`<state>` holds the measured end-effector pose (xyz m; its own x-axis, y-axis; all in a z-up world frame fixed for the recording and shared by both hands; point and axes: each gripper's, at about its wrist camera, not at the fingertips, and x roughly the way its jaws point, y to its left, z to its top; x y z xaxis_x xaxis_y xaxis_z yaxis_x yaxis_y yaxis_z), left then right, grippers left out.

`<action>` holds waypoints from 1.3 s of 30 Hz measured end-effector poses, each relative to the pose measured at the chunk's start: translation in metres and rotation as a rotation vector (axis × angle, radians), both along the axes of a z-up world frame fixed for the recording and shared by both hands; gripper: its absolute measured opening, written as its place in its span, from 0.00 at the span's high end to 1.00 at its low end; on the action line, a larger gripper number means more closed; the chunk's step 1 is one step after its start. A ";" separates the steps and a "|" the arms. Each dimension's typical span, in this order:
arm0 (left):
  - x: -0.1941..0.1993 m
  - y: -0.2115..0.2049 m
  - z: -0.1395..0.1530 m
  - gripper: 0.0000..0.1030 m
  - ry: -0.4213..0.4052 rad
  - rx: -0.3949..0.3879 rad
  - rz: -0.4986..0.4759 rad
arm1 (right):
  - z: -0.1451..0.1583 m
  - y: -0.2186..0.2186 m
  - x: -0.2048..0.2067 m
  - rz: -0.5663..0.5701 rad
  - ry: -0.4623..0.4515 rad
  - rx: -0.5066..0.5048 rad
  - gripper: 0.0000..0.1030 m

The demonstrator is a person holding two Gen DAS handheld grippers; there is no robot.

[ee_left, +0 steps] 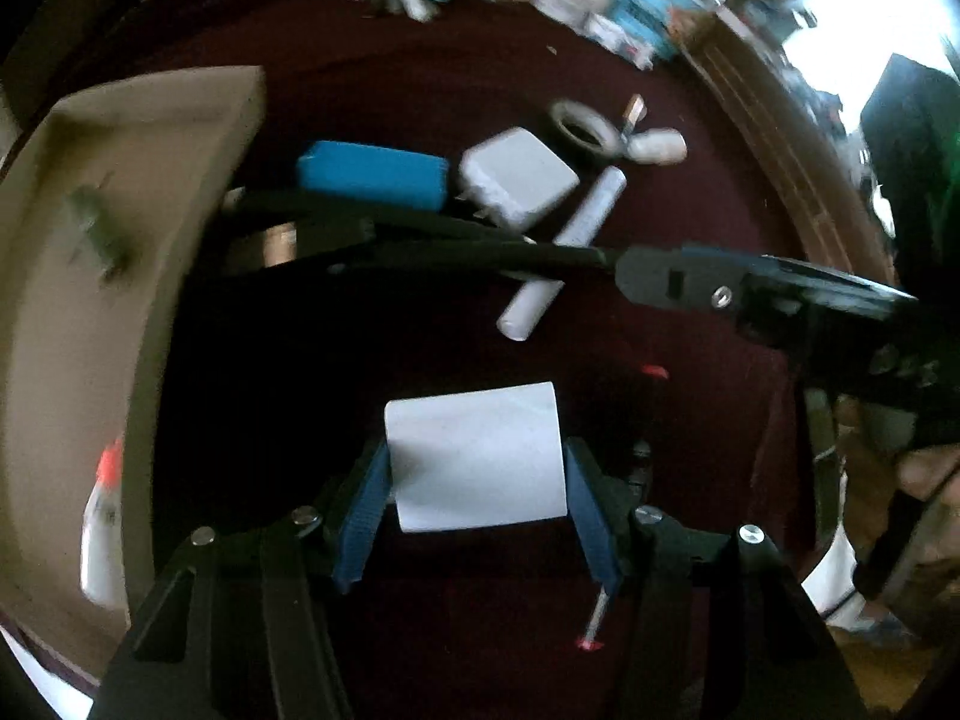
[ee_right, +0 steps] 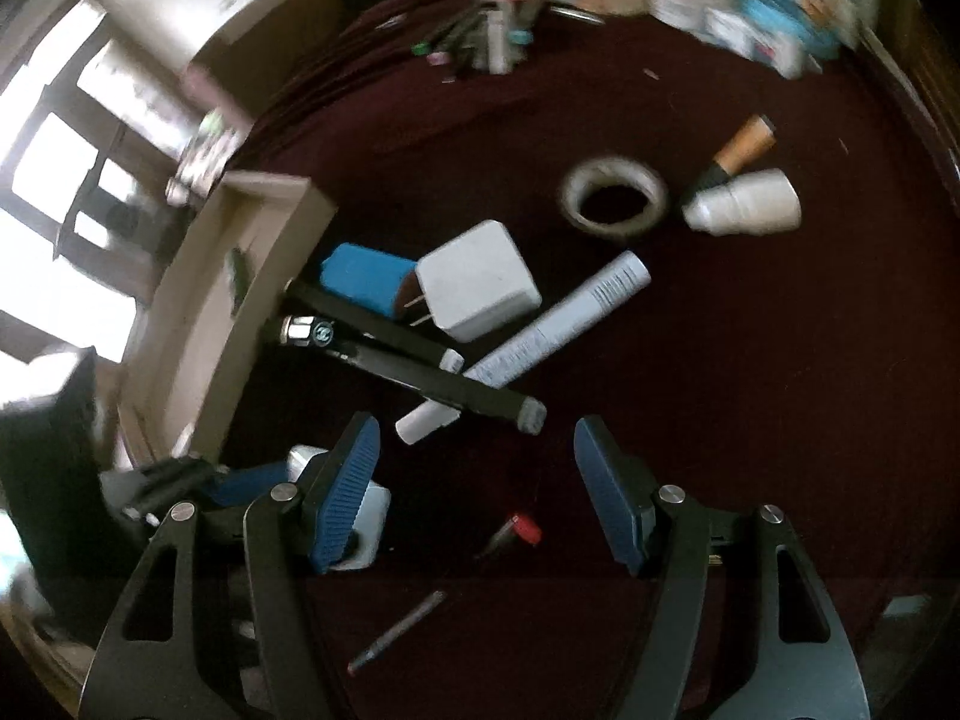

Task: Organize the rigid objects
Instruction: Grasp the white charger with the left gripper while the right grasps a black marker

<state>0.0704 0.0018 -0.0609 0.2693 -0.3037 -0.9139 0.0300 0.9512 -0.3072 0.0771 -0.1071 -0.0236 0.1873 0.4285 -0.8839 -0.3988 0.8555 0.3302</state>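
My left gripper (ee_left: 477,456) is shut on a white block (ee_left: 474,456), its blue pads (ee_left: 366,504) pressing both sides just above the dark red table. In the right wrist view that block (ee_right: 372,510) shows partly behind my right gripper's left finger. My right gripper (ee_right: 474,438) is open with nothing between its fingers; a red-capped pen (ee_right: 516,531) lies below it. Ahead lie a blue case (ee_left: 372,174), a white charger (ee_left: 516,177), a white tube (ee_left: 564,252) and black sticks (ee_right: 390,348). The right gripper (ee_left: 660,282) reaches in from the right over the tube.
A cardboard box (ee_left: 120,180) stands at the left, holding a green item (ee_left: 96,234) and a glue bottle (ee_left: 105,516). A tape roll (ee_right: 615,198), a white spool (ee_right: 744,204) and a brown-handled tool (ee_right: 744,147) lie farther back. Cluttered boxes and pens line the far edge.
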 end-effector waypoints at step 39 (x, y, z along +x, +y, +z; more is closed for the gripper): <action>-0.057 -0.013 -0.007 0.36 0.108 0.162 0.102 | -0.035 -0.010 -0.048 0.196 0.122 -0.046 0.84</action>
